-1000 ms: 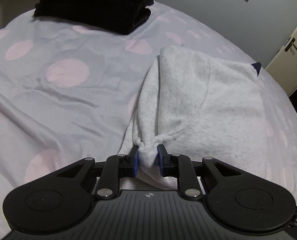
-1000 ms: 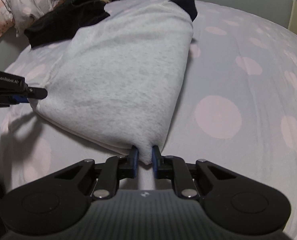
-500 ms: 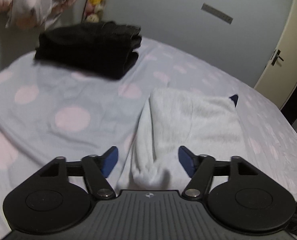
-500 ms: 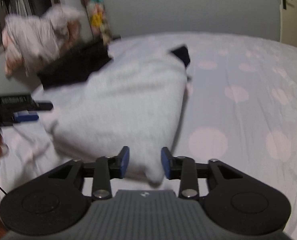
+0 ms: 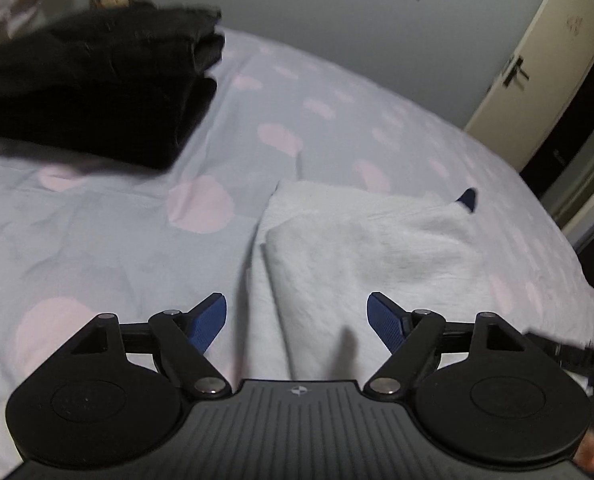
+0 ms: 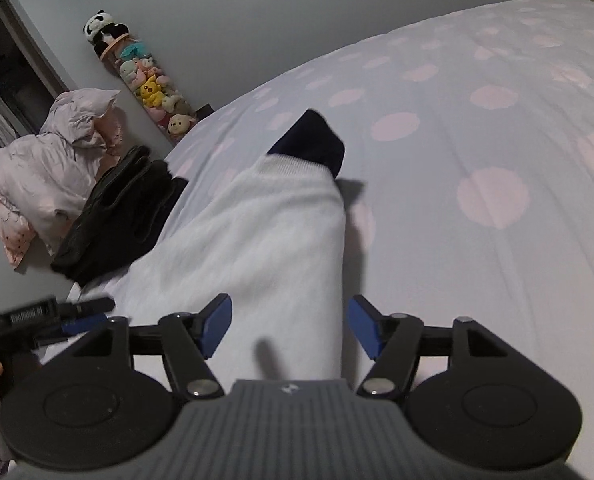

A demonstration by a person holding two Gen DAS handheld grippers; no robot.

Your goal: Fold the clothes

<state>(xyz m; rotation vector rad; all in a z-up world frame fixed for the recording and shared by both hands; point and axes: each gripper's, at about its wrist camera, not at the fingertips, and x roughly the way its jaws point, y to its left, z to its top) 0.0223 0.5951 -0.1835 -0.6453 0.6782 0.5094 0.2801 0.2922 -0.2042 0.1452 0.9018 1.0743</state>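
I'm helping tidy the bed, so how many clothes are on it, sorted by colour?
White: 1, the folded white sweatshirt with a navy cuff.
Black: 1 stack, the folded black clothes; how many pieces are in it cannot be told.
Total: 2 bundles on the spotted bedsheet.

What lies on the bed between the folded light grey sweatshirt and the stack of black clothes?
Only bare dotted bedsheet. The left wrist view shows pink-spotted fabric running clear between the light grey sweatshirt and the black clothes stack, nothing resting on it.
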